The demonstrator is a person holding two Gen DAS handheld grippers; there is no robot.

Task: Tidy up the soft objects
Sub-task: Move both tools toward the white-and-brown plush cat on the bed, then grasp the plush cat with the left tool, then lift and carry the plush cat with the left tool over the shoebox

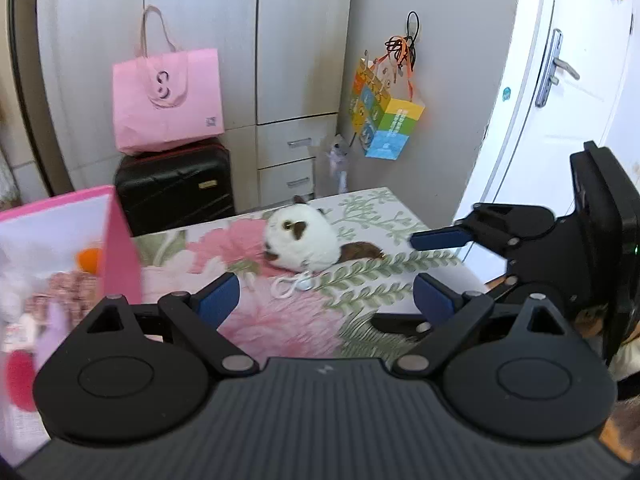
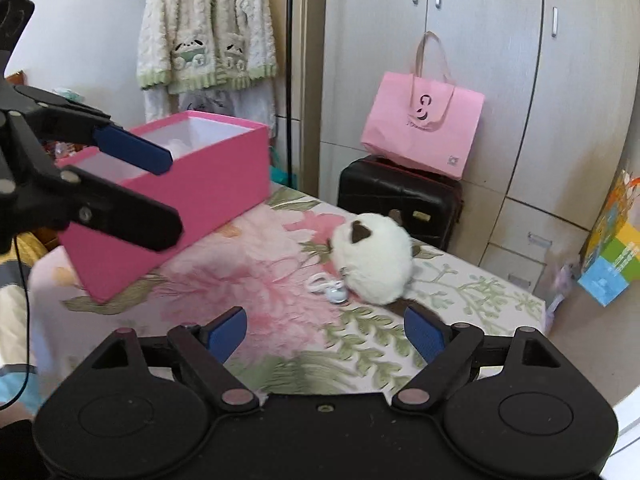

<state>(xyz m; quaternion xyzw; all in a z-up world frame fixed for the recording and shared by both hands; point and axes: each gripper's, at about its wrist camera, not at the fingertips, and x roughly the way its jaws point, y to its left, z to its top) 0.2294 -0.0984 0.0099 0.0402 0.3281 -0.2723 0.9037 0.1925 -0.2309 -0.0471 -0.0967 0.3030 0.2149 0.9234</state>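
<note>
Floral bedspread (image 2: 260, 280) all over the bed, pink flowers and green ferns, wardrobe (image 1: 200, 40) behind it. Plush cat (image 2: 372, 264) lies near the middle of that spread: fluffy white body, dark brown ears and tail, brown patch on the face. Touching it on the near side is a small pale blue thing with a white loop (image 2: 332, 290), can't tell what it is. Pink box (image 2: 192, 196) sits open-topped to the left of the cat, well apart. Past the cat, a pink paper bag (image 2: 424, 128) rests on a black suitcase (image 2: 400, 196); the bag's logo isn't readable. Left claw (image 1: 326, 292) is spread wide, nothing in it. Right claw (image 2: 326, 330) also spread wide and empty, just short of the cat.
</note>
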